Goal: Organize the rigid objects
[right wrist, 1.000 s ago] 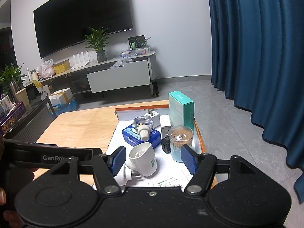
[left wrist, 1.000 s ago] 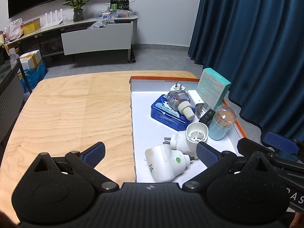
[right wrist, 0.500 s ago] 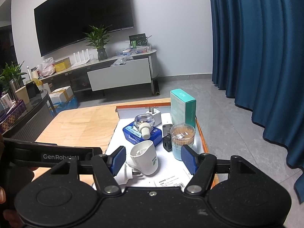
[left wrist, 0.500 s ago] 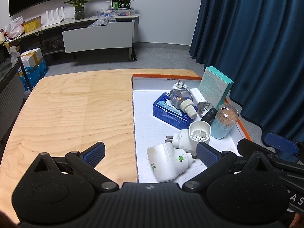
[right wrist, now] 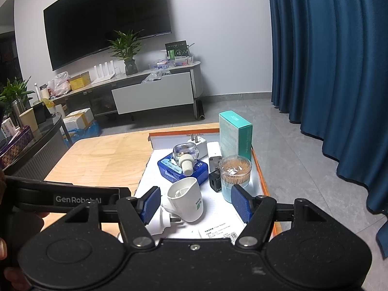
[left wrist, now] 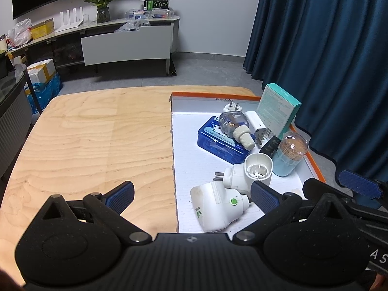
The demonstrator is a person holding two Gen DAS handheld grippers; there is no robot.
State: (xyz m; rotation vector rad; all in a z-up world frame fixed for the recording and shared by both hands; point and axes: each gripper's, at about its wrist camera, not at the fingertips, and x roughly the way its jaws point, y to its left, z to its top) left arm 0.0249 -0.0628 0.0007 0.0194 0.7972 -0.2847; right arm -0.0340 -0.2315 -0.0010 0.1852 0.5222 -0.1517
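Bottom of both wrist views we see black two-finger grippers with blue pads: the left gripper (left wrist: 191, 195) spread wide with nothing between its pads, straddling the tray's left edge, and the right gripper (right wrist: 195, 203) also parted, gripping nothing, pads hovering either side of a white plug-in device with a round open socket (right wrist: 185, 198). Low centre of the left view, a white plug-in unit with a green button (left wrist: 218, 206) lies on its side, touching the socket device. All sit in a shallow white tray with an orange rim (left wrist: 211, 95) on the right part of a light plywood table (left wrist: 92, 135). Further up the tray: a clear-lidded teal toothpick jar (right wrist: 234, 177), a small black cube adapter (right wrist: 215, 180), a blue rectangular plastic case (right wrist: 183, 168) with a clear refill bottle with a cream cap (right wrist: 184, 155) lying on it, white plug adapters, and an upright teal cardboard box (right wrist: 234, 134). Upper left of the right view, a dark wall-mounted TV (right wrist: 106, 17) and a potted green plant (right wrist: 127, 48).
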